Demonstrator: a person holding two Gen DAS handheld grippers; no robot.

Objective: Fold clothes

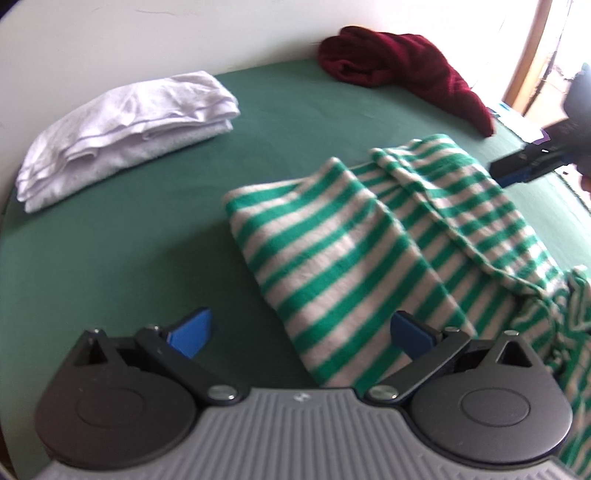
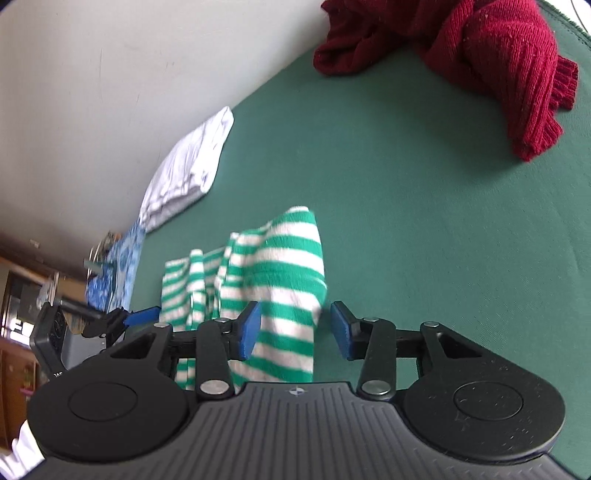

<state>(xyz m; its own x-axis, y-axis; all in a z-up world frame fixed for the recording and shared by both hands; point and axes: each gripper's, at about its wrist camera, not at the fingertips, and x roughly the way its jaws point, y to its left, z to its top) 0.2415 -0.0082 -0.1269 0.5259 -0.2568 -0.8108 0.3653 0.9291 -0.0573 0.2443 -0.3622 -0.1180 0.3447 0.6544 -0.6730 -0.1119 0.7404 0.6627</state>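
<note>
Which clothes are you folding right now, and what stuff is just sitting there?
For the job:
- green-and-white striped knitted top, half folded
- left tool, open
- right tool, open
- crumpled dark red knitted sweater, not yet folded

Just lying about:
- folded white cloth stack, already done
- green table cover
- blue patterned cloth at the table's edge

green table cover (image 1: 110, 258), white wall (image 1: 184, 33), wooden furniture (image 2: 14, 373)

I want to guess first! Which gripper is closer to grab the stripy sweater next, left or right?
Probably the right gripper: its open jaws sit on either side of an edge of the striped sweater. The left gripper is open too, mostly over bare green cover.
</note>
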